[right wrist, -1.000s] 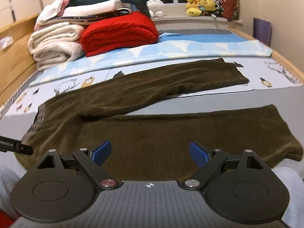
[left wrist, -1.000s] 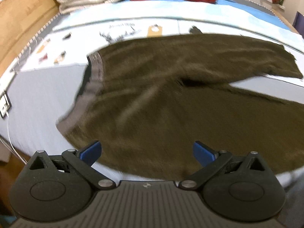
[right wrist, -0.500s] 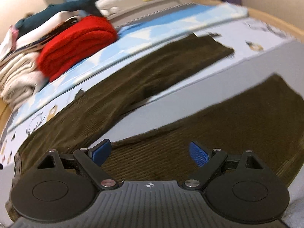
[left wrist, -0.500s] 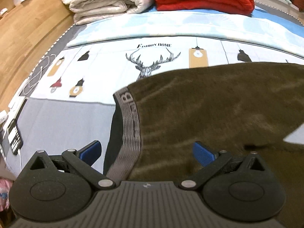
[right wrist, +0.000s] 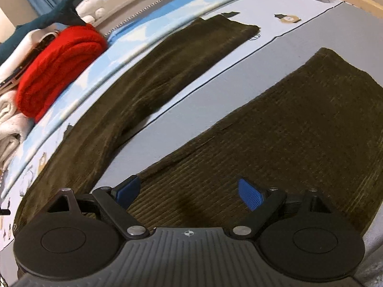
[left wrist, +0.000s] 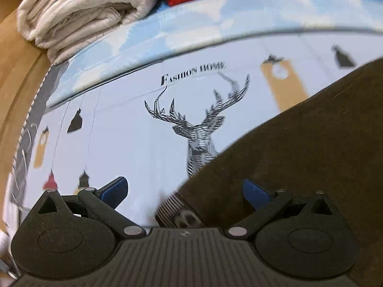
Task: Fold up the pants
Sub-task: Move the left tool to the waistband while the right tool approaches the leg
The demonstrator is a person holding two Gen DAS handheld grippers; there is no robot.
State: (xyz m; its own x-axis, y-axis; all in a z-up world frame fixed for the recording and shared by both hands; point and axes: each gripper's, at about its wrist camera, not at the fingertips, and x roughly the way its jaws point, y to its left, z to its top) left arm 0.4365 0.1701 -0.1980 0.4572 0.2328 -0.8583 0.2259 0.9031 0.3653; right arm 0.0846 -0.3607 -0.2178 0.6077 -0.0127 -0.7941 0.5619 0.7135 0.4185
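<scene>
Dark olive-brown corduroy pants (right wrist: 275, 131) lie flat on the bed with both legs spread apart. In the left wrist view the pants (left wrist: 311, 143) fill the right side, and the grey striped waistband corner (left wrist: 173, 206) lies between the open jaws. My left gripper (left wrist: 184, 191) is open, low over that far waistband corner. My right gripper (right wrist: 189, 190) is open and empty, low over the near leg. The far leg (right wrist: 167, 71) runs toward the upper right.
The bed sheet (left wrist: 134, 124) has a deer print and "Fashion Home" lettering. A folded white blanket (left wrist: 79, 12) and a red blanket (right wrist: 57, 64) are stacked at the head end. Plush toys (right wrist: 91, 7) sit behind. A wooden bed frame (left wrist: 14, 76) borders the left.
My left gripper has moved forward and down over the pants to the far waistband corner. My right gripper has tilted and moved closer over the near leg. Both stay open.
</scene>
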